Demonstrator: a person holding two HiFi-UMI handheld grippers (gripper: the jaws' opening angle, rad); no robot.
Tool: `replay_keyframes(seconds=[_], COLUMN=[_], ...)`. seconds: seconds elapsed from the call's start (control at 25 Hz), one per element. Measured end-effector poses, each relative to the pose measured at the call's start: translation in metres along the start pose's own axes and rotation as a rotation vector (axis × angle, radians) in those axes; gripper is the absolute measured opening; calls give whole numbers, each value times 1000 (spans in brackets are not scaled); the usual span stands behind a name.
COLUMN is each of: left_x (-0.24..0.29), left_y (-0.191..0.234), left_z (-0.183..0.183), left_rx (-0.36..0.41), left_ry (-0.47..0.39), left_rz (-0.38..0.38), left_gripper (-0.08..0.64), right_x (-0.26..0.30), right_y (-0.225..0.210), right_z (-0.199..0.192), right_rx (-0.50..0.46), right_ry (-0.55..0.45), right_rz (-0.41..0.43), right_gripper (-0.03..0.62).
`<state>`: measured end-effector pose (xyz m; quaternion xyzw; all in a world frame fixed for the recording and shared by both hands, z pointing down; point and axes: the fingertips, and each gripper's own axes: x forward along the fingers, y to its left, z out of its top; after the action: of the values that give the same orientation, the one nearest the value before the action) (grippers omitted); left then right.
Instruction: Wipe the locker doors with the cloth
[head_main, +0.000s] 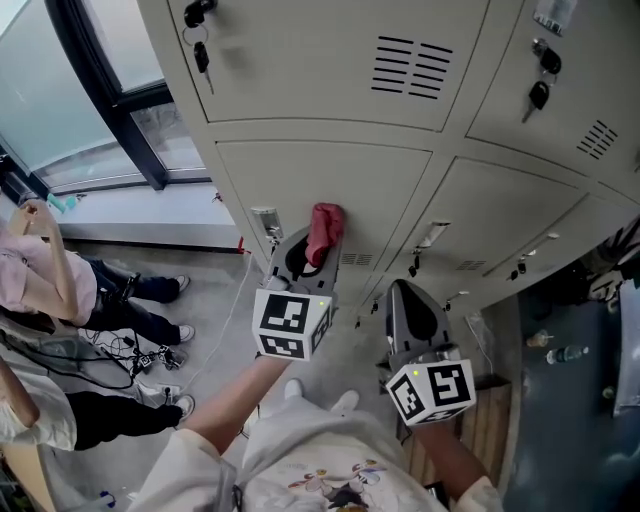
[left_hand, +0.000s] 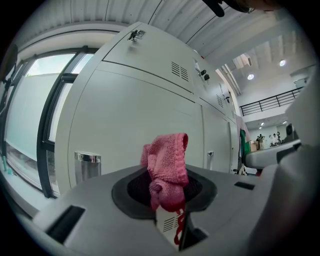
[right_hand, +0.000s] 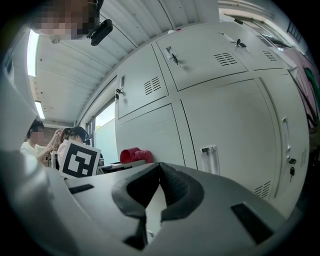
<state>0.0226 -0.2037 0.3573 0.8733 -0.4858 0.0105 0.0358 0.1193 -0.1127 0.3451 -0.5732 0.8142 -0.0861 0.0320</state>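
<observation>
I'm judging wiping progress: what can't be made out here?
Whether the pink cloth touches the locker door: head view, the cloth's own bulk hides the contact.
Dirt on that door: too faint in every view.
Upper lockers' tops: head view, cut off by the top edge.

Your cloth (left_hand: 167, 167) was pink, with a bumpy knitted pattern. The locker doors (head_main: 330, 190) were pale cream-grey, and their slots (head_main: 412, 67) made thin dark lines. Your left gripper (head_main: 312, 258) was grey with black pads, and so was your right gripper (head_main: 403, 292). The marker cubes (head_main: 290, 325) were white with black squares. The keys (head_main: 200, 50) were black. The floor (head_main: 220, 300) was grey. The window frame (head_main: 110, 90) was dark. A person (head_main: 60, 285) wore a pink top, black trousers and white shoes.
</observation>
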Motion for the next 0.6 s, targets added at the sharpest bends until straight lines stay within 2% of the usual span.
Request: replay_keyframes(seconds=[0.6], left_x=[21], left_y=[-39], left_z=[-6], left_rx=[0], left_ry=[5], left_rz=[-41], left_gripper=[98], right_x=[-11], right_y=[-29], right_z=[3], right_rx=[-2], right_ry=[0], right_rz=[-16], right_gripper=[6])
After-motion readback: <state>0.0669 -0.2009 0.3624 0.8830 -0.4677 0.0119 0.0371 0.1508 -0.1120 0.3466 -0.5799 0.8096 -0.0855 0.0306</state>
